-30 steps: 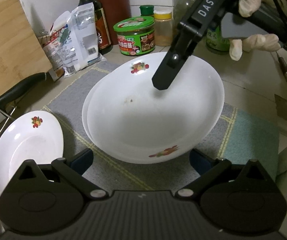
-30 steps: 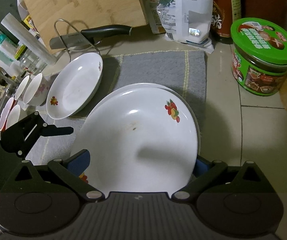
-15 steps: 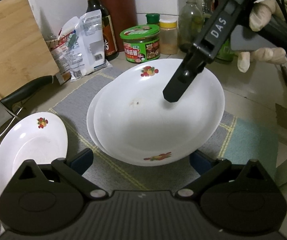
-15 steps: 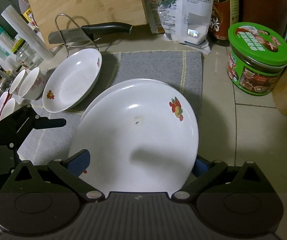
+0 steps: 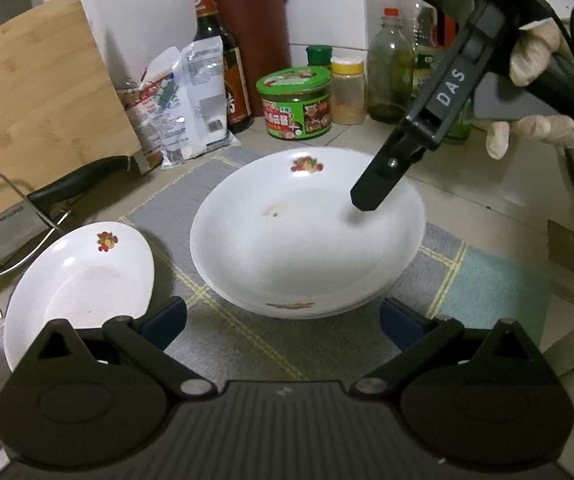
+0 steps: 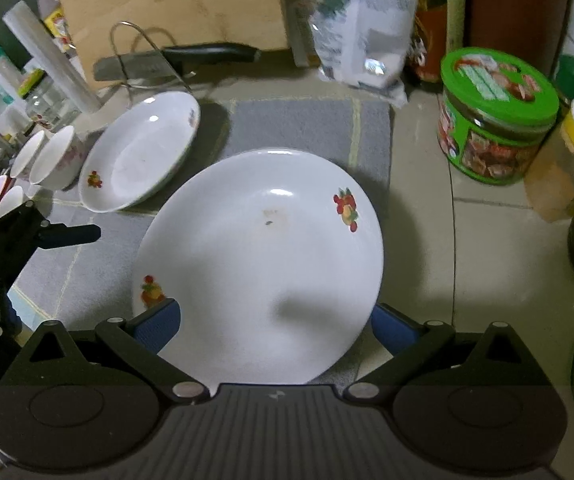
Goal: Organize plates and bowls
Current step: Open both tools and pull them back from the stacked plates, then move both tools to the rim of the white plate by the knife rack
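The surface is a pale tiled counter (image 5: 467,200) in a kitchen, with a white wall behind. A grey woven mat (image 5: 247,336) with thin yellow lines lies on it, and one corner is light teal. On the mat sits a large white plate (image 5: 299,248), glossy and round, with small fruit prints on its rim; it rests on another white plate (image 5: 339,310) whose edge shows just under it. To the left a smaller white dish (image 5: 75,280) leans tilted, near a wire rack (image 5: 11,200) that carries a knife (image 5: 63,184) with a black handle. Far left stands a bamboo cutting board (image 5: 39,92). At the far side are a crinkled plastic bag (image 5: 183,108), a dark sauce bottle (image 5: 219,56), a green-lidded jar (image 5: 297,104) and a yellow-capped jar (image 5: 347,92).

The left gripper (image 5: 283,320) is wide apart and holds nothing, near the plate. The right gripper (image 6: 273,326) is also spread, its blue pads on either side of the plate's near edge; whether they touch it, I cannot tell. A gloved hand (image 5: 535,92) holds it.
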A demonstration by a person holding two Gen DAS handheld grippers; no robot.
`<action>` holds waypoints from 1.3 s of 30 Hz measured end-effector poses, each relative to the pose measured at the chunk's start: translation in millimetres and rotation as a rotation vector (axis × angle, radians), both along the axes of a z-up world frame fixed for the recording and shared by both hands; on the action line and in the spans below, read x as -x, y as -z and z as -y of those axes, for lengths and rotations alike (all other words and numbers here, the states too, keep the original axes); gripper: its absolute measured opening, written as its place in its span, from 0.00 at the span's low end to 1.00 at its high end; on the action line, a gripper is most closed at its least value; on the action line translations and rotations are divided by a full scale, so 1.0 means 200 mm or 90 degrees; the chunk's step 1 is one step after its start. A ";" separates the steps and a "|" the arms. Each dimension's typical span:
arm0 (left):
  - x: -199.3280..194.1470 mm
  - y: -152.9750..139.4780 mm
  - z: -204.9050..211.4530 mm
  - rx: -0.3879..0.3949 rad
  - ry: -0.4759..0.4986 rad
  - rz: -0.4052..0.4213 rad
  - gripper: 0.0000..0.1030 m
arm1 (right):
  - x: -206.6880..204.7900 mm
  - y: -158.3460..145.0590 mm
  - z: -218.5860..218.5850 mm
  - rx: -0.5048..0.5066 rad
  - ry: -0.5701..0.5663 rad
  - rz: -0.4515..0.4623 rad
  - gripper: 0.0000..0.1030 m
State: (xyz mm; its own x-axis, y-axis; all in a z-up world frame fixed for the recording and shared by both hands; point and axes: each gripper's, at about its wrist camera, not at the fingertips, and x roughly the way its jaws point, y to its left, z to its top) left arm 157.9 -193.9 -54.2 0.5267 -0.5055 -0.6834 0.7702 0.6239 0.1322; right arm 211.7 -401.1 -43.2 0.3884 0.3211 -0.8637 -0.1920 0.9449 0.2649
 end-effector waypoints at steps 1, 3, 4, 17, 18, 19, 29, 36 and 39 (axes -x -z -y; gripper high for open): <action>0.01 0.00 -0.01 0.003 -0.004 0.002 0.99 | 0.01 -0.01 -0.01 -0.003 -0.003 0.007 1.00; 0.02 -0.01 -0.02 0.014 -0.017 0.004 0.99 | 0.02 -0.05 -0.02 -0.001 -0.009 0.031 1.00; 0.02 -0.01 -0.02 0.021 -0.025 0.003 0.99 | 0.03 -0.06 -0.03 0.004 -0.011 0.046 1.00; 0.12 -0.07 -0.19 0.105 -0.185 -0.003 0.99 | 0.17 -0.09 -0.15 0.055 -0.037 0.241 1.00; 0.12 -0.07 -0.21 0.110 -0.198 -0.004 0.99 | 0.17 -0.09 -0.16 0.053 -0.035 0.244 1.00; 0.13 -0.08 -0.23 0.114 -0.205 -0.005 0.99 | 0.17 -0.08 -0.17 0.050 -0.036 0.240 1.00; 0.02 0.01 -0.44 0.104 -0.279 -0.004 0.99 | 0.15 -0.02 -0.33 0.075 0.015 0.208 1.00; -0.06 0.12 -0.56 0.095 -0.309 -0.022 0.99 | 0.13 -0.01 -0.48 0.086 0.007 0.194 1.00; -0.08 0.15 -0.59 0.091 -0.315 -0.028 0.99 | 0.11 0.00 -0.53 0.096 -0.006 0.188 1.00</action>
State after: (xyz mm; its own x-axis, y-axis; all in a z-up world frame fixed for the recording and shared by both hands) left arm 174.2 -75.9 -84.1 0.6985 -0.2939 -0.6524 0.3819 0.9242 -0.0075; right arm 189.5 -295.8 -43.3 0.6265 0.2026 -0.7526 -0.2488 0.9671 0.0533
